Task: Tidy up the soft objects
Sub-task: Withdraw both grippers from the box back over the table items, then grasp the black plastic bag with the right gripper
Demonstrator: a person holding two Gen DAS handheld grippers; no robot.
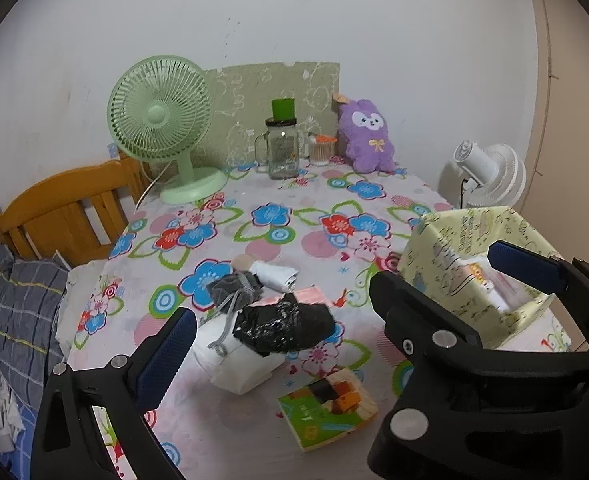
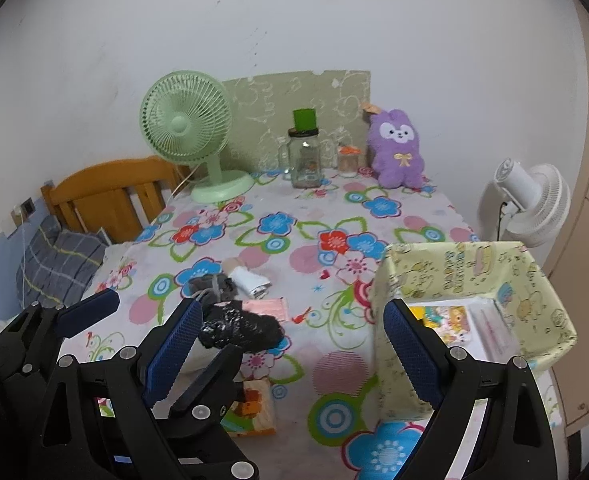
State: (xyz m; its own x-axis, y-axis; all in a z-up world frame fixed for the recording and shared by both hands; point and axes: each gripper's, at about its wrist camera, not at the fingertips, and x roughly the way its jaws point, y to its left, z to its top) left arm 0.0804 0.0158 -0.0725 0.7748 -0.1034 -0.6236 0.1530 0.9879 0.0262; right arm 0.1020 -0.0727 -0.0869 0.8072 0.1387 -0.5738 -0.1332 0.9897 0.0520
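white bundle (image 1: 238, 364) partly under black bag (image 1: 284, 326), box (image 2: 534, 280) contents unclear

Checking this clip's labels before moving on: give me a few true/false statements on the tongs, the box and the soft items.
1. Both tongs, left and right, are open and empty. True.
2. The purple plush lies inside the yellow box. False: it sits at the table's far edge against the wall.
3. The black plastic bag rests on the white folded item. True.
4. The green fan stands right of the glass jar. False: left.
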